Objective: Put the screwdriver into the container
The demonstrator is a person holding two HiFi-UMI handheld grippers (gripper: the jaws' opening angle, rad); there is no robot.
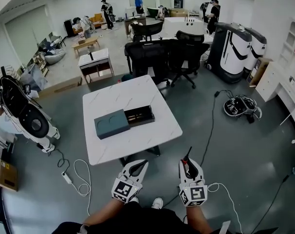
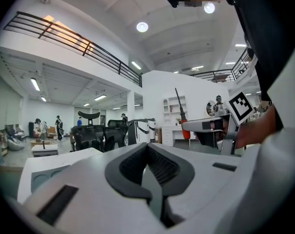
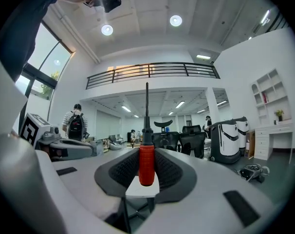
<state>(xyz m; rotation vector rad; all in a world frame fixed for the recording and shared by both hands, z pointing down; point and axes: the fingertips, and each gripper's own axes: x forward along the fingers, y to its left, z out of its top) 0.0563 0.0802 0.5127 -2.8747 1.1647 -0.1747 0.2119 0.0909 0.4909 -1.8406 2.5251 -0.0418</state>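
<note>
The container (image 1: pixel 112 124) is a dark teal box on the white table (image 1: pixel 138 94), its lid slid left so the dark tray end (image 1: pixel 139 115) lies open. My right gripper (image 1: pixel 189 168) is shut on the screwdriver (image 1: pixel 188 161), short of the table's near edge. In the right gripper view the red handle (image 3: pixel 146 165) stands between the pads and the black shaft points up and away. My left gripper (image 1: pixel 134 171) hangs level with it on the left, shut with nothing in it (image 2: pixel 148 152). From the left gripper view, the screwdriver (image 2: pixel 185 129) sticks up out of the right gripper (image 2: pixel 211 126).
Black office chairs (image 1: pixel 159 57) stand behind the table. White robot bases stand at the right (image 1: pixel 232 48) and the left (image 1: pixel 23 113). A cable with a power strip (image 1: pixel 67 178) lies on the floor by the table's near left corner. People stand far back.
</note>
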